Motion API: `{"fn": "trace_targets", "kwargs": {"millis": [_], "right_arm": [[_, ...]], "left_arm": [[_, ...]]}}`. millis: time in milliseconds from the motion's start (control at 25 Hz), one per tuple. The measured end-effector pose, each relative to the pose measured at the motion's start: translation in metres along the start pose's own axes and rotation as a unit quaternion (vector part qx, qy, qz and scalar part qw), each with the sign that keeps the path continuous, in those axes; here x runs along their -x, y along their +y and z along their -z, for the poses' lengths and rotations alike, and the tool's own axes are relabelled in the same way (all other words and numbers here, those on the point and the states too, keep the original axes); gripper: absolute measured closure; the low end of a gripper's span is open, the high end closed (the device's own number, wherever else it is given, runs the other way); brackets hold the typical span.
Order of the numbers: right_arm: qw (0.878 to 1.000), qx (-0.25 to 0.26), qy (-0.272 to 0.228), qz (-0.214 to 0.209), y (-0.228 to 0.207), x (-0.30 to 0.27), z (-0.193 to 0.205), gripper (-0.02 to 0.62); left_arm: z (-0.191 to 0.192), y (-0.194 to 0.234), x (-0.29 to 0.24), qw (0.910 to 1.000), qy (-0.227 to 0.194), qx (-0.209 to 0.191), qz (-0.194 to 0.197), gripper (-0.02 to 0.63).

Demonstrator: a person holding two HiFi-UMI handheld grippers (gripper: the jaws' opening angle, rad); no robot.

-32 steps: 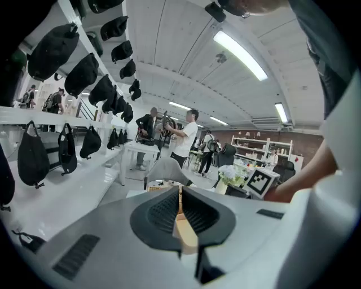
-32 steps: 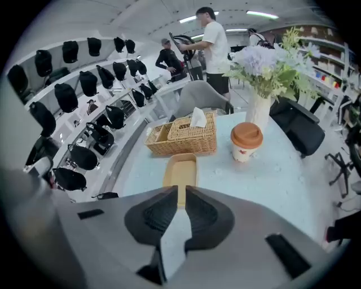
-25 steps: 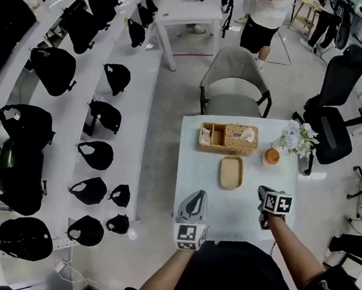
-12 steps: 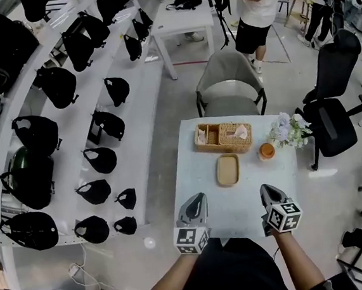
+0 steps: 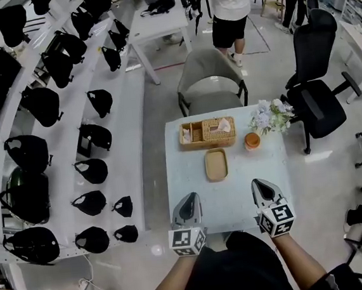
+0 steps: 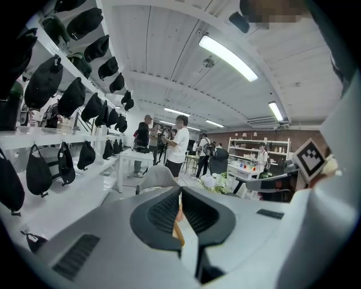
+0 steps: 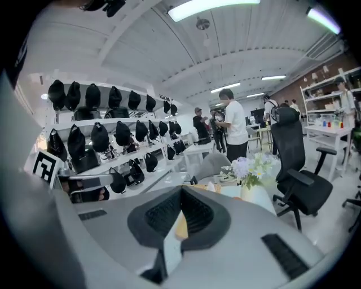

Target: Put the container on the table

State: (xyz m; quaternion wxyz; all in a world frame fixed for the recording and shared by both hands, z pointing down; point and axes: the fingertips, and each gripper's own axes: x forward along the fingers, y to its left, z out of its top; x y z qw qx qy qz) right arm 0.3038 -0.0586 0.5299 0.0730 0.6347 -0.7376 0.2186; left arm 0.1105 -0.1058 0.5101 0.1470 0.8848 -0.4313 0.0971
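Note:
The container, a flat tan box with rounded corners, lies on the white table near its middle. Neither gripper touches it. My left gripper hovers over the table's near left edge with its jaws together and nothing in them. My right gripper hovers over the near right edge, also shut and empty. In the left gripper view the left gripper points across the table, as the right gripper does in the right gripper view. Only a tan sliver shows past each pair of jaws.
A wicker basket with tissues stands at the table's far edge, with an orange cup and a vase of flowers to its right. Beyond are a grey chair, a black office chair, shelves of black bags and standing people.
Both grippers have risen and drawn back to the table's near edge. The right one has turned, so its jaws now point across the table. The head view has shifted.

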Motion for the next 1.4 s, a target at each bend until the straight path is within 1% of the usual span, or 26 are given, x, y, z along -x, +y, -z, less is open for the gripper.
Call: {"fn": "trace_targets", "kwargs": {"millis": [160,320,560,800,920,1080,1400], "right_arm": [[1.000,0.025,-0.016,0.008,0.022,0.013,-0.011,0.595],[0.999,0.033,-0.030,0.029,0.048,0.026,-0.019,0.595],[0.997,0.036,-0.035,0.057,0.099,0.039,-0.010,0.597],[0.996,0.058,-0.038,0.050,0.152,0.043,-0.001,0.597],[0.996,0.055,-0.044,0.050,0.171,0.043,0.003,0.597],[0.996,0.048,-0.046,0.053,0.190,0.045,0.008,0.597],[0.995,0.056,-0.053,0.062,0.207,0.044,0.014,0.597]], "left_arm": [[-0.015,0.010,0.016,0.9996,-0.019,-0.011,0.017,0.591],[-0.026,0.028,0.044,0.9989,-0.035,-0.016,0.028,0.591],[-0.027,0.063,0.093,0.9982,-0.042,-0.016,0.040,0.591],[-0.026,0.087,0.129,0.9974,-0.054,-0.007,0.047,0.591],[-0.027,0.090,0.142,0.9966,-0.059,-0.012,0.056,0.591],[-0.023,0.094,0.158,0.9962,-0.059,-0.011,0.064,0.591],[-0.014,0.110,0.174,0.9953,-0.060,-0.006,0.076,0.591]]}}
